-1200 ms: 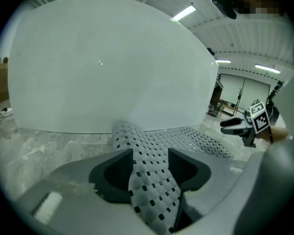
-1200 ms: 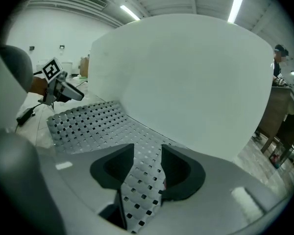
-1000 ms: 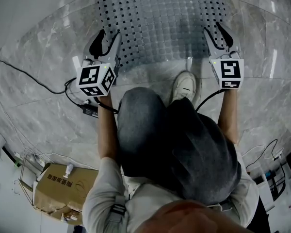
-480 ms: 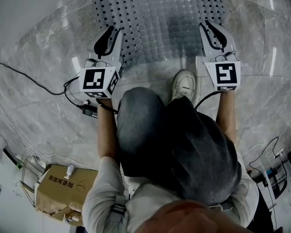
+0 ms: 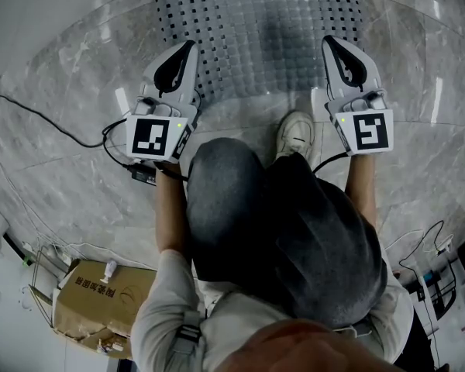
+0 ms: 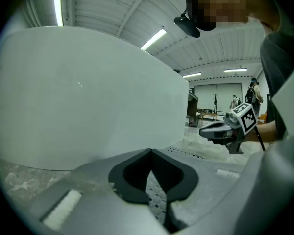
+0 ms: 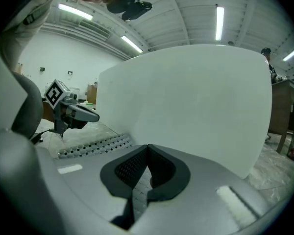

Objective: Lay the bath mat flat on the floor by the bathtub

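Left tool and right tool are both light grey plastic with black pads inside. Each has a white cube with black square markers on the back and a tiny green light. Black cables hang off them. The person's in dark grey trousers, a pale top and a white sneaker.

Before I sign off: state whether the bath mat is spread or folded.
Spread: the bath mat lies flat on the floor, no folds.
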A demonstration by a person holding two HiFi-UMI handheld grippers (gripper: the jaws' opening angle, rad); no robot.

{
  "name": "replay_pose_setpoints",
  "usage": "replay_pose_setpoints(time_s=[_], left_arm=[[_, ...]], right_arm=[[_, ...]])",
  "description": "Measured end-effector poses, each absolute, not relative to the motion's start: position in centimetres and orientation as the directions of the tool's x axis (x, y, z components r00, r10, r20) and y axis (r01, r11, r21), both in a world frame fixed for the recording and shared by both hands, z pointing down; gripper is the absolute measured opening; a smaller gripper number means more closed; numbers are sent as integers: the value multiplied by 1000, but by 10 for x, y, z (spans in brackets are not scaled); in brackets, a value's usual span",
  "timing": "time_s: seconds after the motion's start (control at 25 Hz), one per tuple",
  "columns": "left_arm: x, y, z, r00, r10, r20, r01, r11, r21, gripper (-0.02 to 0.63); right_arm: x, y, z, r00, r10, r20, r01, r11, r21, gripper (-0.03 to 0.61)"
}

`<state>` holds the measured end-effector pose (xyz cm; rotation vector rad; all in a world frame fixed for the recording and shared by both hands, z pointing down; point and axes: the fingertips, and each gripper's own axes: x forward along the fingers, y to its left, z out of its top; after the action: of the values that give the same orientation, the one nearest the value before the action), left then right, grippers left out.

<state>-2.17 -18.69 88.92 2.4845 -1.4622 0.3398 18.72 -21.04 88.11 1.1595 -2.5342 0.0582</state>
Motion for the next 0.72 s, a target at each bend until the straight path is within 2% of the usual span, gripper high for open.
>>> replay_pose_setpoints(time_s=[0.72], left_arm=[[-17,-183,893,482,-817,317,-874,-475,106,3]], right_arm=[[187,-206,888,-613,-721,323,-741,666,80,0]])
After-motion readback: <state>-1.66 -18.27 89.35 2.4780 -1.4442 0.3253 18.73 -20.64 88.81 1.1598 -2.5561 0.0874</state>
